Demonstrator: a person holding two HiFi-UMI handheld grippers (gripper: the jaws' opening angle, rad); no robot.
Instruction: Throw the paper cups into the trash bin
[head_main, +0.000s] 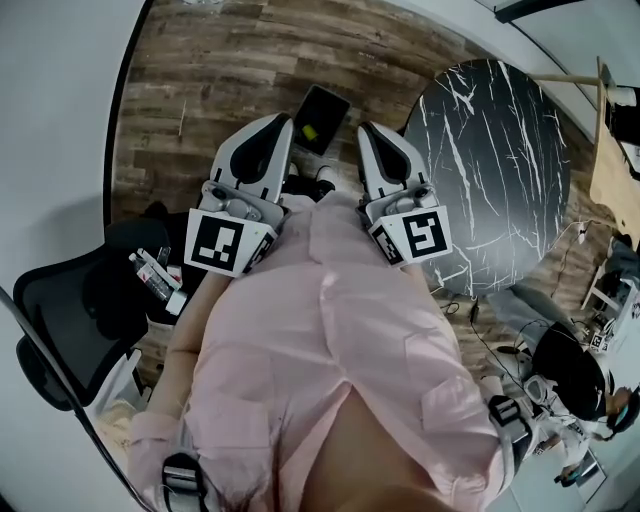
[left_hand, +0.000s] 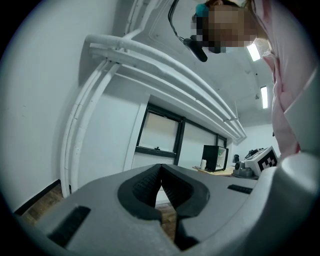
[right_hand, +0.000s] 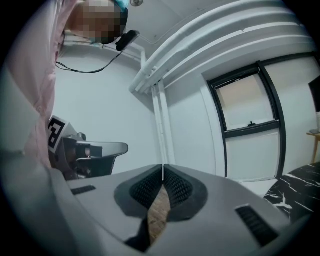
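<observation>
My left gripper (left_hand: 161, 166) and right gripper (right_hand: 163, 167) rest against my pink shirt (head_main: 340, 330), fingers clenched on nothing. Beyond is brown wood-plank floor (head_main: 220, 70) — a dark rectangular bin (head_main: 322, 105) just past the tips, and a round black marble-patterned worktop (head_main: 500, 170) to the right.

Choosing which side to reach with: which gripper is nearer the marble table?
Right. The right gripper hangs just left of the table edge; the left gripper is farther left, on the right gripper's other side.

Chair (head_main: 70, 310) left, round table (head_main: 500, 170) right, left tongs (head_main: 283, 122) and right tongs (head_main: 364, 130) side by side between them.
</observation>
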